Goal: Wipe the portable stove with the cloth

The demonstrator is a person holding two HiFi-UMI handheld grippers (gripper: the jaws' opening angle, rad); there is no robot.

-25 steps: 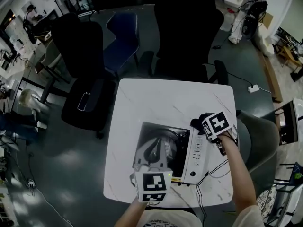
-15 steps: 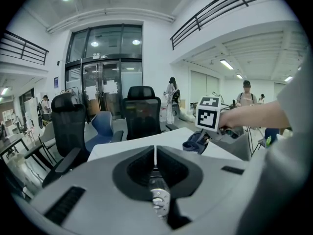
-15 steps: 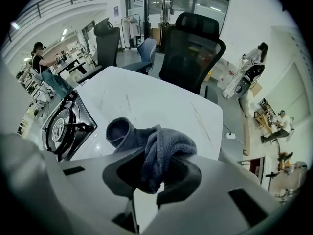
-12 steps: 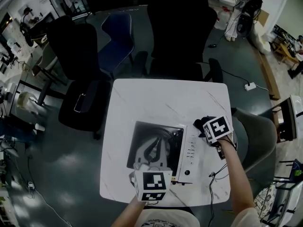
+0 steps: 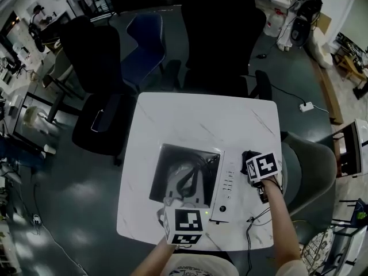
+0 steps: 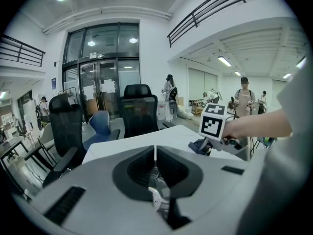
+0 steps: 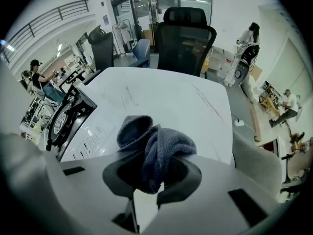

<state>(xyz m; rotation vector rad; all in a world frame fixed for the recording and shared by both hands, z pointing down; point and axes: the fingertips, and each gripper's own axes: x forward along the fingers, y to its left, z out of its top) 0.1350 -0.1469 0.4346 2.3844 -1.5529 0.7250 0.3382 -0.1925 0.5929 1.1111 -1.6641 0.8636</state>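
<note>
Fingers (image 7: pixel 182 176) of right gripper (image 7: pixel 152 174) clamp cloth (image 7: pixel 157 145) beside stove's (image 5: pixel 229 184) control-panel end.

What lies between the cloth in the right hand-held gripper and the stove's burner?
The white control panel; the head view shows it.

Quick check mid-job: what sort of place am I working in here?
Probably an open-plan office or lab workspace: office chairs round a white table, tall glass doors, and a railed mezzanine overhead.
</note>
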